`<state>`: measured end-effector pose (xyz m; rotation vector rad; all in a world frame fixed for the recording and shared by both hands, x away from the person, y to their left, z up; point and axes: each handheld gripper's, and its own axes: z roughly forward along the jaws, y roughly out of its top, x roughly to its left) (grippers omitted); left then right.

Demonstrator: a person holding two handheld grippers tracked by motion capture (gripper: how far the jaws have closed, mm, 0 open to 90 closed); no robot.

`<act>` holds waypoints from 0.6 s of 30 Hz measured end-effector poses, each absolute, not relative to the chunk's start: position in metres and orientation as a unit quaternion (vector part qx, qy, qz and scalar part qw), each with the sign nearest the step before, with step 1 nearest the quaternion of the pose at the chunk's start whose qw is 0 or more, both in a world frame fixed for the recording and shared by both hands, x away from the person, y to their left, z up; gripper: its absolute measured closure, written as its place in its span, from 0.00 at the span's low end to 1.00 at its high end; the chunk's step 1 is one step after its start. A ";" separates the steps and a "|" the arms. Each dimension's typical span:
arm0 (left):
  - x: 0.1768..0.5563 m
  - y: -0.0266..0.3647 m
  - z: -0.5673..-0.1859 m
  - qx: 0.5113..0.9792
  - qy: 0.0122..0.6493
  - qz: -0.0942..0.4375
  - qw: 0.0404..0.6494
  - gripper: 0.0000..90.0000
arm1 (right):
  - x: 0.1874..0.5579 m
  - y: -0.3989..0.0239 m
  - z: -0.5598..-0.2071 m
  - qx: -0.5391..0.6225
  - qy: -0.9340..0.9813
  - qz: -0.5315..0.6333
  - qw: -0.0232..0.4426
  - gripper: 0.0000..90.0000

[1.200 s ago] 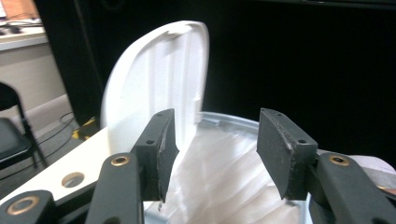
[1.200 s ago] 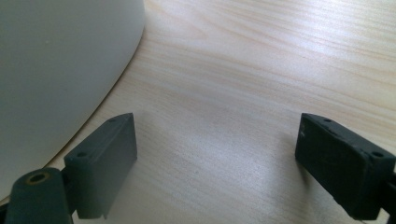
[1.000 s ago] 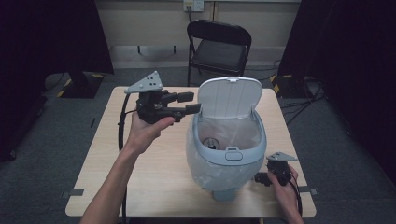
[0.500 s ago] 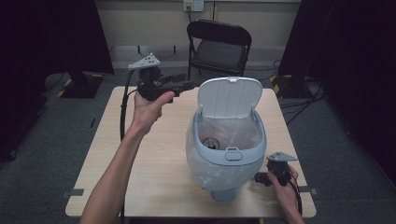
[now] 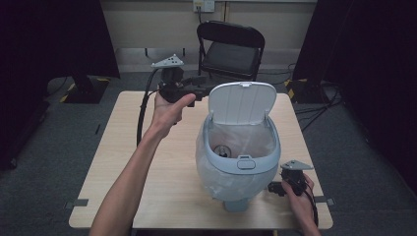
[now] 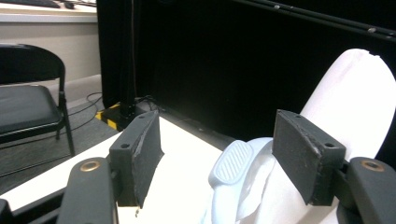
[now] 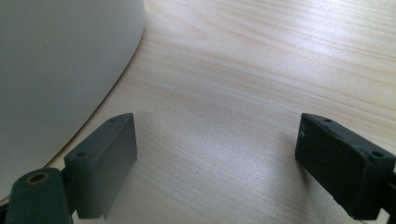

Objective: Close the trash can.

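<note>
The left gripper (image 5: 200, 91), jaws just opened and empty, is being held beside the upright white plastic bin lid (image 5: 242, 102), apparently to close it, while the open, empty right gripper (image 7: 217, 158) is being rested on the pale wooden table (image 5: 128, 162).

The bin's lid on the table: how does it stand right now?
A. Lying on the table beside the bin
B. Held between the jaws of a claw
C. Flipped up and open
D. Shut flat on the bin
C: the white lid stands upright at the back of the bin, leaving the liner and inside open to view, and neither the left claw nor the right claw grips it.
</note>
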<state>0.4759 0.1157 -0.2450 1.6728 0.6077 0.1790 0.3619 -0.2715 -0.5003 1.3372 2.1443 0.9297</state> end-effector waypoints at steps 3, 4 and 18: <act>0.473 0.115 -0.247 0.734 0.250 0.057 0.628 0.36 | 0.362 -0.271 -0.500 0.484 0.776 0.337 0.223 0.13; 0.471 0.114 -0.248 0.741 0.242 0.055 0.623 0.35 | 0.362 -0.271 -0.500 0.484 0.776 0.337 0.223 0.13; 0.438 0.096 -0.251 0.768 0.194 0.047 0.608 0.28 | 0.362 -0.271 -0.500 0.484 0.776 0.337 0.223 0.13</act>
